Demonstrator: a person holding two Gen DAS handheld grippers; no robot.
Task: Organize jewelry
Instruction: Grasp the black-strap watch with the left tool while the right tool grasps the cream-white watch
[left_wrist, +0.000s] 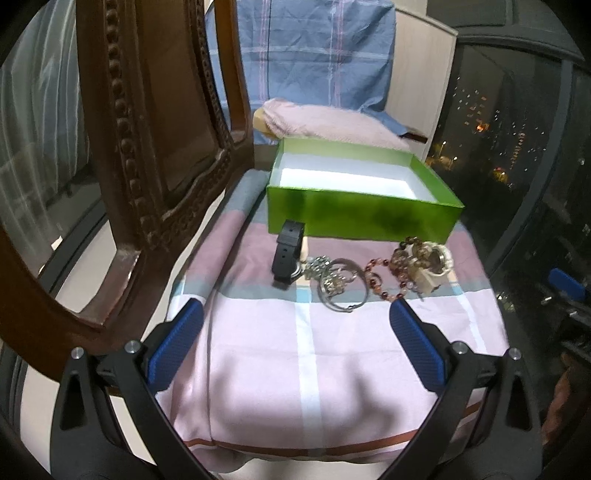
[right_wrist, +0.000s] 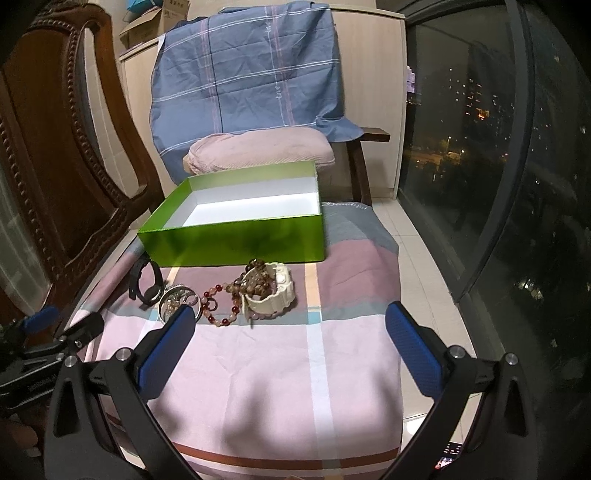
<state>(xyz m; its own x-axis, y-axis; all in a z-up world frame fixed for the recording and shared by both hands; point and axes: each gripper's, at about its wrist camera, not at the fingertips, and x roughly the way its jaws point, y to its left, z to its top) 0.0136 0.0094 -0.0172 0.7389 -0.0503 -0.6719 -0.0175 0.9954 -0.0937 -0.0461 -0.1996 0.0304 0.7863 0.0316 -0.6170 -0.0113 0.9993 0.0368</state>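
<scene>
An open green box (left_wrist: 364, 216) (right_wrist: 236, 240) with a white, empty inside stands at the back of a cloth-covered table. In front of it lies a row of jewelry: a black watch (left_wrist: 286, 254) (right_wrist: 146, 278), silver bangles with a chain (left_wrist: 338, 284) (right_wrist: 177, 297), a red and brown bead bracelet (left_wrist: 388, 277) (right_wrist: 221, 306) and a cream watch (left_wrist: 434, 267) (right_wrist: 271, 290). My left gripper (left_wrist: 297, 319) is open and empty, short of the jewelry. My right gripper (right_wrist: 290, 325) is open and empty, just short of the beads.
A carved wooden chair back (left_wrist: 140, 147) (right_wrist: 55, 166) rises close on the left. A pink cushion (right_wrist: 258, 149) and a blue plaid cloth (right_wrist: 251, 70) lie on a chair behind the box. A dark window (right_wrist: 517, 147) is on the right. The left gripper shows at lower left (right_wrist: 48, 332).
</scene>
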